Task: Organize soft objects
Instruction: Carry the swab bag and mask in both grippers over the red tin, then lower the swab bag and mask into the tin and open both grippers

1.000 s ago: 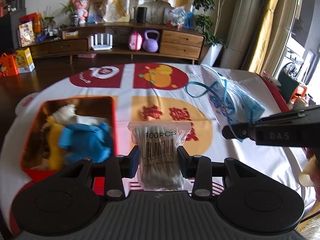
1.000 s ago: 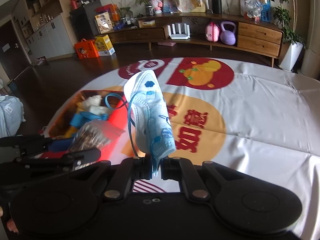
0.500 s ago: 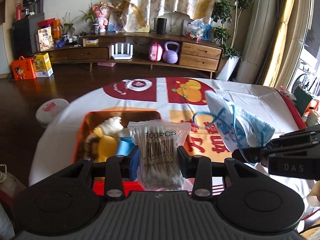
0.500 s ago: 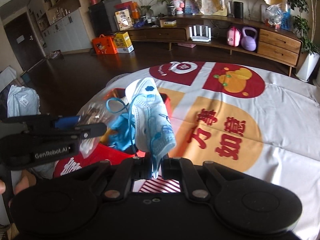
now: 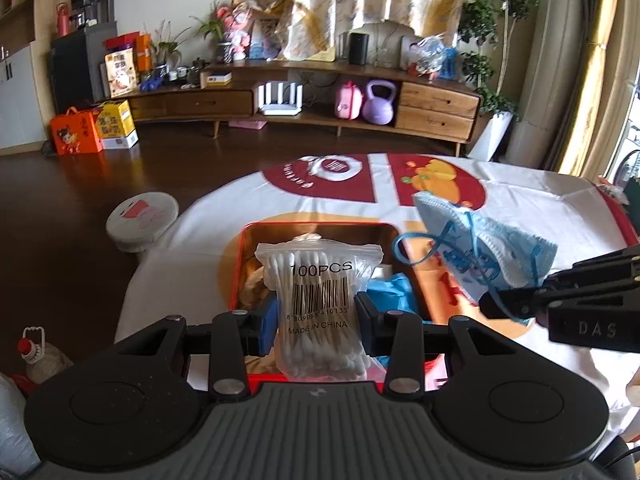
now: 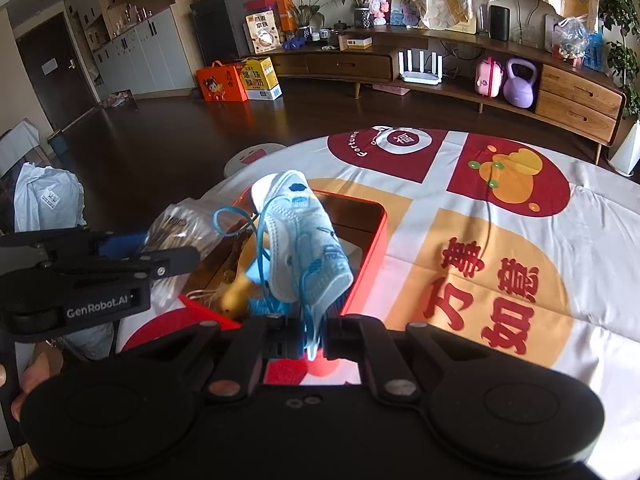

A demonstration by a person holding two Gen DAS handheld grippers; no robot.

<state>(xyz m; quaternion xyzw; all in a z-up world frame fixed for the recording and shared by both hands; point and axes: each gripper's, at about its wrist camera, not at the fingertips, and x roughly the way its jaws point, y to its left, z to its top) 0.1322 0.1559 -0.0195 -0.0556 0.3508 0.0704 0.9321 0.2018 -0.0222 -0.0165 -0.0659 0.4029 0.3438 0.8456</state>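
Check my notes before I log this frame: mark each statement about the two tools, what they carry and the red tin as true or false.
1. The left tool grips a bag of cotton swabs. True.
2. The right tool is empty. False: it pinches a blue face mask.
3. The red tin already holds items. True: a blue item and a yellow one show inside.
4. The tin's lid is on. False: it is open on top.
5. The mask lies flat on the tablecloth. False: it is held up in the air.
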